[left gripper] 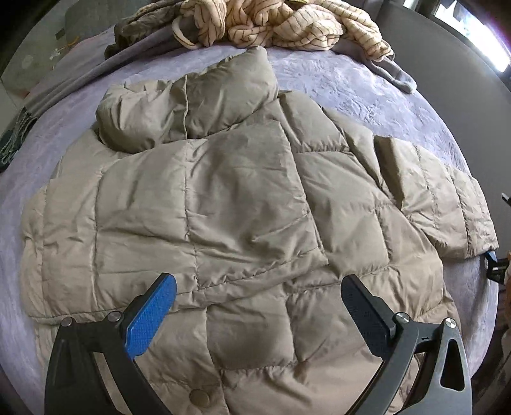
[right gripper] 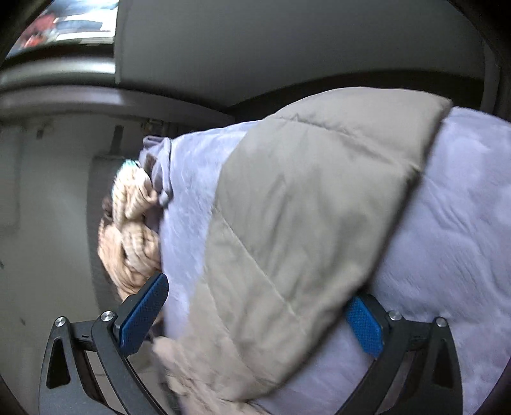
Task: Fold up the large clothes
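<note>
A beige quilted puffer jacket (left gripper: 223, 207) lies spread on the lavender bedspread (left gripper: 367, 92), its hood toward the far side and one sleeve folded across the body. My left gripper (left gripper: 258, 290) is open and empty, hovering over the jacket's near hem. The other sleeve (left gripper: 447, 207) stretches to the right edge. In the blurred right wrist view that sleeve (right gripper: 303, 207) runs between the fingers of my right gripper (right gripper: 258, 303), which is open around it; the right pad (right gripper: 364, 325) lies partly under the fabric. The right gripper's tip (left gripper: 495, 265) shows by the cuff.
A cream striped garment (left gripper: 278, 25) and a grey garment (left gripper: 392, 70) are heaped at the far side of the bed. The same cream garment (right gripper: 131, 230) shows left of the sleeve. A wall and window lie beyond the bed.
</note>
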Available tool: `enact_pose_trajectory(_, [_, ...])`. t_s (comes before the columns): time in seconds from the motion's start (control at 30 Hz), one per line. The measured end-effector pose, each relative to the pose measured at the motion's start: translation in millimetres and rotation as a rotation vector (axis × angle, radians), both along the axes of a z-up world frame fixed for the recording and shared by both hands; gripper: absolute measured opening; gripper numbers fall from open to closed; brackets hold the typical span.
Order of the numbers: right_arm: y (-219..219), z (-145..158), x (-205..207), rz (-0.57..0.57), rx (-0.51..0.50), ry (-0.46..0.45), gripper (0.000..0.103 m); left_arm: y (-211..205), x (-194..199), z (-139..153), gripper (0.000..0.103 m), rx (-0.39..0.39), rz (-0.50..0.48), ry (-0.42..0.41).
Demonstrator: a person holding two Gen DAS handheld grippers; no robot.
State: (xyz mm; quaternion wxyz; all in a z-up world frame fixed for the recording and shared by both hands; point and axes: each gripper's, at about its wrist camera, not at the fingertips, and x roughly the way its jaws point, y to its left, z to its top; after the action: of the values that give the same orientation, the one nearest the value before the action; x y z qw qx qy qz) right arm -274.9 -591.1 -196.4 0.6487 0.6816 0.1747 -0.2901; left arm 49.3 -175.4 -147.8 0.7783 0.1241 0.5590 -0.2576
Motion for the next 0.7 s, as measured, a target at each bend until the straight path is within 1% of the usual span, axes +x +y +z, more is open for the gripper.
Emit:
enact_pose_trajectory(0.07, [-8.0, -2.9, 5.9, 0.0, 0.04, -0.026, 0.1, 1.7, 0.4, 3.5, 0.103, -0.001, 0.011, -0.013])
enact_pose_trajectory(0.1, [-10.3, -3.7, 8.7, 0.003, 0.053, -0.032, 0.082, 2.8, 1.9, 4.9, 0.103, -0.001, 0.016, -0.017])
enact_pose_trajectory(0.13, [-12.7, -5.1, 12.6, 0.01, 0.068, -0.031, 0.038, 6.6, 3.3, 7.4, 0.103, -0.001, 0.03, -0.027])
enact_pose_trajectory(0.17, [-14.9, -7.9, 19.0, 0.034, 0.098, -0.005, 0.016, 9.6, 4.6, 9.2, 0.103, -0.003, 0.04, -0.034])
enact_pose_trajectory(0.2, [-14.0, -9.0, 23.1, 0.049, 0.105, 0.015, 0.006, 12.9, 6.5, 10.6, 0.103, -0.005, 0.05, -0.04])
enact_pose_trajectory(0.23, [-13.2, -5.8, 27.3, 0.053, 0.087, 0.025, 0.006, 17.2, 8.9, 12.3, 0.103, -0.006, 0.062, -0.047])
enact_pose_trajectory(0.3, [-8.9, 11.3, 40.7, 0.095, 0.002, 0.058, 0.006, 28.6, 14.3, 15.4, 0.103, -0.007, 0.087, -0.063])
enact_pose_trajectory(0.43, [13.8, 54.5, 81.7, 0.245, -0.176, 0.095, 0.006, 56.6, 27.2, 16.5, 0.103, -0.013, 0.13, -0.083])
enact_pose_trajectory(0.5, [41.5, 85.7, 119.7, 0.363, -0.31, 0.116, 0.006, 70.7, 33.6, 16.1, 0.103, -0.01, 0.149, -0.102])
enact_pose_trajectory(0.57, [67.5, 105.6, 150.6, 0.455, -0.404, 0.122, 0.006, 84.4, 40.5, 15.3, 0.103, -0.003, 0.165, -0.114])
enact_pose_trajectory(0.63, [109.1, 126.0, 188.8, 0.573, -0.512, 0.119, 0.006, 103.9, 46.9, 14.3, 0.103, -0.002, 0.18, -0.12])
enact_pose_trajectory(0.7, [160.1, 140.1, 228.6, 0.7, -0.628, 0.125, 0.006, 116.9, 51.4, 12.5, 0.103, -0.001, 0.188, -0.118])
